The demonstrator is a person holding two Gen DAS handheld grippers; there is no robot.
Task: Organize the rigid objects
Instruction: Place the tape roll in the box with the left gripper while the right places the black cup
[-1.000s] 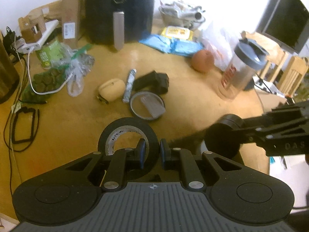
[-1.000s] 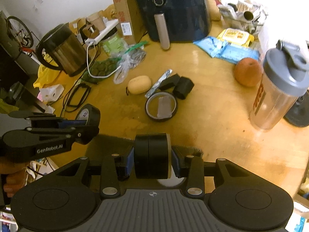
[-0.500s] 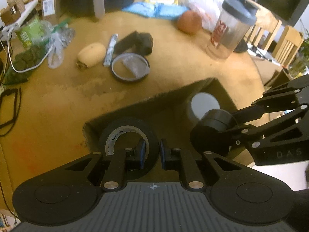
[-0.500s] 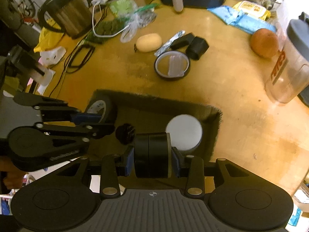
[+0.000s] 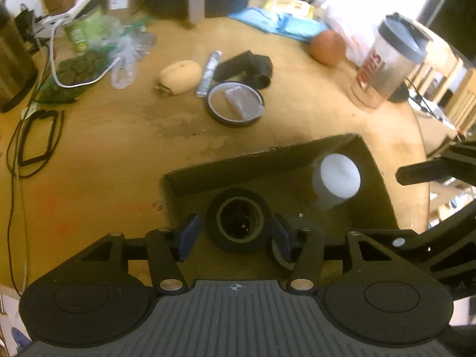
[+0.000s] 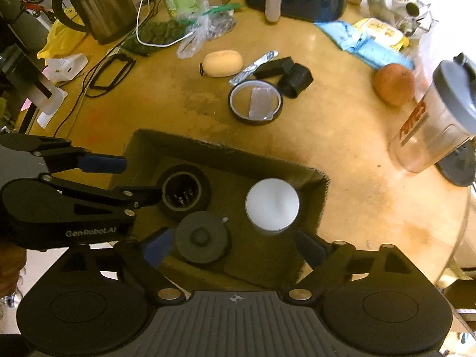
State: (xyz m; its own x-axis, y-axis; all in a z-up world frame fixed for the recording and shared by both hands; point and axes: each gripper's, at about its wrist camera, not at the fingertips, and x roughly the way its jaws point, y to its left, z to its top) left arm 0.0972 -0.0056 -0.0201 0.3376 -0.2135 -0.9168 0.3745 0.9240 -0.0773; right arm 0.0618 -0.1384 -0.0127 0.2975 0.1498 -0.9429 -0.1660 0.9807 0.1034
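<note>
Hovering over the dark felt box (image 6: 322, 184) on the wooden table (image 6: 342, 148), both grippers, left (image 5: 235, 235) and right (image 6: 235, 245), have just spread their jaws and grip nothing (black tape roll (image 5: 238, 220), black disc (image 6: 202, 238) and white tub (image 6: 272, 203) lie inside).

Inside the dark felt box (image 6: 322, 184) the floor is crowded: a black tape roll (image 6: 184, 192) lies at the left, a dark round disc (image 6: 202, 236) just beside it toward the near wall, and a white cylinder (image 6: 272, 205) stands at the right. Between the roll and the cylinder a narrow strip of floor is free. The left gripper (image 6: 139, 178) hangs over the box's left part (its fingers stand apart around the roll). Beyond the far wall, the wooden table (image 6: 342, 136) is bare up to the tape ring (image 6: 255, 105).
</note>
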